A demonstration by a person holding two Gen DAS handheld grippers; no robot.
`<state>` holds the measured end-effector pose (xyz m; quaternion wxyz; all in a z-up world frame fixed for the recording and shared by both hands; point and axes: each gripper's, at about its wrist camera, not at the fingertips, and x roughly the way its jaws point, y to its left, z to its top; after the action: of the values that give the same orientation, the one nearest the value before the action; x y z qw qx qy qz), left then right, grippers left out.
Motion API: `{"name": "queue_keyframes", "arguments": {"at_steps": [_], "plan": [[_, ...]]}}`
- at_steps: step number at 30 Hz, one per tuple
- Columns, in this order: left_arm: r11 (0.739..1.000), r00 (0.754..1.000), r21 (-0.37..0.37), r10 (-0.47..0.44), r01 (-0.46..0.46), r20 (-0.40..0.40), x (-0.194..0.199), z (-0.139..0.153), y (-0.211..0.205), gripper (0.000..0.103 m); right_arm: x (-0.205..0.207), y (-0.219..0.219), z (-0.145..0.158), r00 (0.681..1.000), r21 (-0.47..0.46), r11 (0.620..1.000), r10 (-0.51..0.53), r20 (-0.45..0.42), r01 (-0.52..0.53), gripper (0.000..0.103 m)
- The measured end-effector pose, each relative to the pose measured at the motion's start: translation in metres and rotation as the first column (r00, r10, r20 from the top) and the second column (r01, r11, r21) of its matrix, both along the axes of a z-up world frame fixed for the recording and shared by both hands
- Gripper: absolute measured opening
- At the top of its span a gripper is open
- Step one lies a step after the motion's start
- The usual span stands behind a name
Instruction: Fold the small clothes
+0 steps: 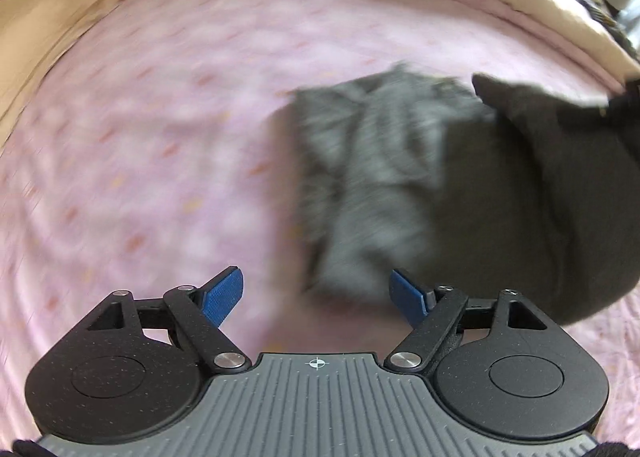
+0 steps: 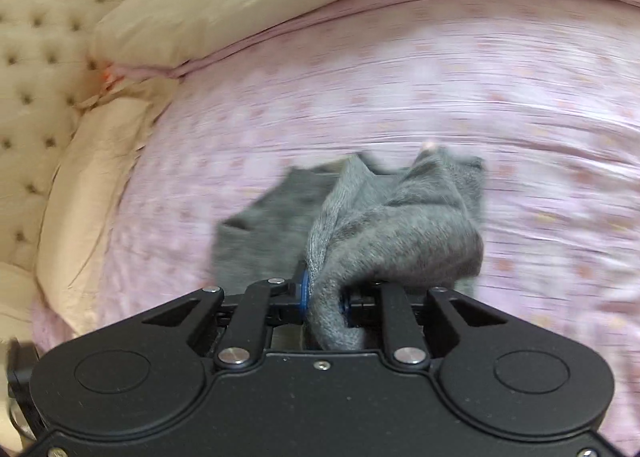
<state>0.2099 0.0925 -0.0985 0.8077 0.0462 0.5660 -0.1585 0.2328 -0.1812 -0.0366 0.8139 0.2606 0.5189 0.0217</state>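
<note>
Right tool (image 2: 324, 299), blue-padded fingers clamped on a gathered fold of the grey knit garment (image 2: 384, 217), which rises from the fingers and drapes forward, its far portion lying blurred on the pink patterned bed sheet (image 2: 520, 97). Left tool (image 1: 316, 293), fingers spread wide apart and holding nothing, poised above the sheet with the same garment (image 1: 360, 177) lying just beyond and slightly right of its tips, a dark sleeve (image 1: 540, 197) overlapping the cloth's right side. Cream bedding (image 2: 220, 9) and a tufted headboard (image 2: 36, 49) border the sheet.
</note>
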Motion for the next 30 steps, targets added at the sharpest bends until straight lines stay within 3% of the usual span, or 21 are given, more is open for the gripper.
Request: {"name": "queue_keyframes", "arguments": {"at_steps": [6, 9, 11, 12, 15, 18, 23, 30], "plan": [[0.995, 0.993, 0.016, 0.095, -0.094, -0.064, -0.010, -0.015, 0.051, 0.080, 0.050, 0.085, -0.027, 0.990, -0.049, 0.991, 0.119, -0.074, -0.123, 0.026], [0.993, 0.989, 0.013, 0.121, -0.120, -0.083, -0.014, -0.019, 0.066, 0.080, 0.061, 0.112, -0.043, 0.981, -0.065, 0.982, 0.170, -0.098, -0.176, 0.039], [0.992, 0.988, 0.004, 0.127, -0.127, -0.089, -0.017, -0.019, 0.076, 0.080, 0.062, 0.123, -0.040, 0.974, -0.047, 0.974, 0.219, -0.051, -0.221, 0.055], [0.992, 0.988, 0.001, 0.125, -0.126, -0.091, -0.017, -0.018, 0.077, 0.080, 0.061, 0.127, -0.035, 0.971, -0.038, 0.970, 0.238, -0.016, -0.239, 0.057], [0.993, 0.990, -0.018, 0.114, -0.116, -0.085, -0.015, -0.016, 0.078, 0.080, 0.053, 0.129, -0.013, 0.961, -0.026, 0.965, 0.261, 0.093, -0.260, 0.058], [0.994, 0.994, -0.048, 0.091, -0.094, -0.064, -0.012, -0.004, 0.074, 0.080, 0.040, 0.116, 0.005, 0.963, -0.043, 0.972, 0.233, 0.138, -0.229, 0.064], [0.990, 0.997, -0.123, 0.061, -0.066, -0.045, 0.006, 0.014, 0.060, 0.080, 0.009, 0.093, 0.012, 0.972, -0.151, 0.968, 0.218, 0.092, -0.202, 0.066], [0.977, 0.998, -0.212, 0.013, -0.027, -0.069, 0.044, 0.018, 0.030, 0.080, -0.049, 0.108, 0.002, 0.946, -0.267, 0.913, 0.324, 0.016, -0.308, 0.067]]}}
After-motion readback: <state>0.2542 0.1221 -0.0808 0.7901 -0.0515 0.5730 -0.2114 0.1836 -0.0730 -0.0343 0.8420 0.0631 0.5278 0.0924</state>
